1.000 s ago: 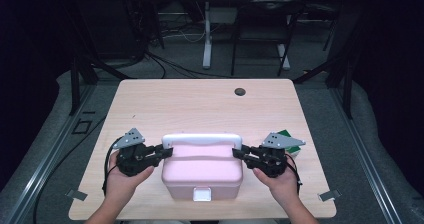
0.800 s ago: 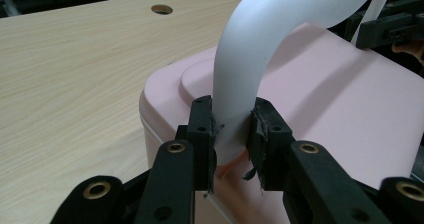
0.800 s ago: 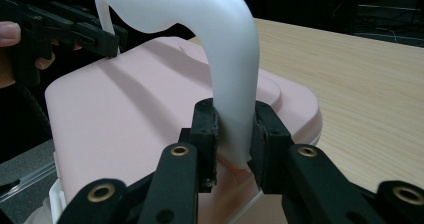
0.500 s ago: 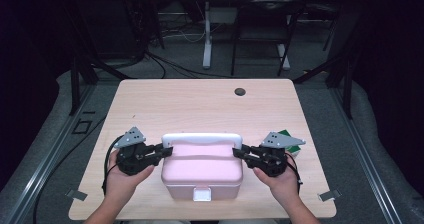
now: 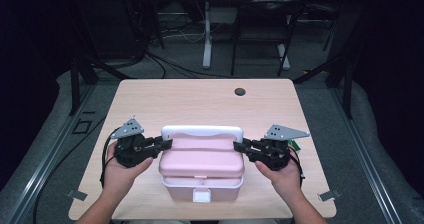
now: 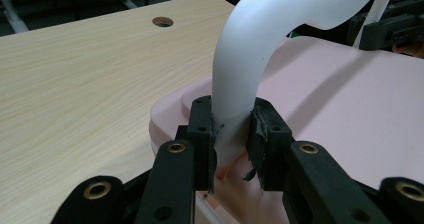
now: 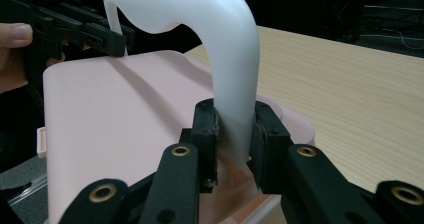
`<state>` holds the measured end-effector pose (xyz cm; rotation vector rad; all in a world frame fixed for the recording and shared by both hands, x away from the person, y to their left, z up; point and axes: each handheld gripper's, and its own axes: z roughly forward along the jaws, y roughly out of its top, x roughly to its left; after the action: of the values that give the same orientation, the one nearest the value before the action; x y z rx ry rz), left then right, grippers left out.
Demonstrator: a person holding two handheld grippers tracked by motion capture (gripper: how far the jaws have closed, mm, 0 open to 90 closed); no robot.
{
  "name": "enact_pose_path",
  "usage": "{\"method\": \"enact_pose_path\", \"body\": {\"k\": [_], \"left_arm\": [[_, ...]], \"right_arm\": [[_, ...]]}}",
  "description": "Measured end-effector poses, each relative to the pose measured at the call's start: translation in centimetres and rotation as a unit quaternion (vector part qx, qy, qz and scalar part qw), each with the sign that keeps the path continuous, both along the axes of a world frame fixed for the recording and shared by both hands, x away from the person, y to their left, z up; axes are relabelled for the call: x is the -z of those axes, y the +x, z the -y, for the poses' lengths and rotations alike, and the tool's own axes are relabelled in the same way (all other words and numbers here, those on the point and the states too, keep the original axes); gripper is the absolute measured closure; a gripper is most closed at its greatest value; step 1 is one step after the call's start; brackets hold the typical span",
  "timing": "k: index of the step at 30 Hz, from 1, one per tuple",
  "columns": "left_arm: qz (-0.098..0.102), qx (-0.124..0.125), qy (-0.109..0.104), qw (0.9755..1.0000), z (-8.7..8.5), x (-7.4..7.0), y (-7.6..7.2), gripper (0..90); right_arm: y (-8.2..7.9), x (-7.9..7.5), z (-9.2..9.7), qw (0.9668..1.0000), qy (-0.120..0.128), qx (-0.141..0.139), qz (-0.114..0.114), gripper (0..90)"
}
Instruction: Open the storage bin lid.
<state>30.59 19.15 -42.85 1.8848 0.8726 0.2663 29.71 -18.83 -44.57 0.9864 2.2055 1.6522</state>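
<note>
A pink plastic box (image 5: pixel 201 171) with a white carry handle (image 5: pixel 202 131) sits at the near middle of the table. My left gripper (image 5: pixel 166 145) is shut on the handle's left leg (image 6: pixel 235 91), near where it meets the pink lid (image 6: pixel 350 114). My right gripper (image 5: pixel 239 147) is shut on the handle's right leg (image 7: pixel 235 84) in the same way, over the lid (image 7: pixel 120 119). The handle stands upright over the lid. A white latch (image 5: pixel 201 196) shows on the box's front.
The wooden table (image 5: pixel 200 101) has a round cable hole (image 5: pixel 240 91) near its far edge. Something green (image 5: pixel 296 146) lies behind my right hand. Dark floor, cables and table legs lie beyond the far edge.
</note>
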Motion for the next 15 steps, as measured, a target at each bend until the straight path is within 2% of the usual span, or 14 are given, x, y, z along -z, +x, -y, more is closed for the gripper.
{"method": "enact_pose_path", "body": {"k": [8, 10, 11, 15], "left_arm": [[-0.008, 0.001, -0.007, 0.9999, -0.1, -0.5, 0.5, 73.1], [-0.005, -0.001, -0.013, 0.9999, -0.3, -0.5, 0.5, 72.2], [-0.003, -0.002, -0.026, 0.9996, -0.6, -0.8, 0.3, 69.7], [0.003, -0.006, -0.026, 0.9996, -1.3, -1.1, -0.2, 69.5]], "right_arm": [[0.5, -0.6, 0.1, 0.9999, 0.003, 0.002, -0.011, 74.9], [0.6, -0.6, 0.1, 0.9999, 0.005, 0.005, -0.010, 74.9], [0.6, -0.6, 0.1, 0.9999, 0.002, 0.002, -0.012, 75.0], [0.6, -0.6, 0.1, 0.9999, 0.003, 0.002, -0.014, 75.0]]}}
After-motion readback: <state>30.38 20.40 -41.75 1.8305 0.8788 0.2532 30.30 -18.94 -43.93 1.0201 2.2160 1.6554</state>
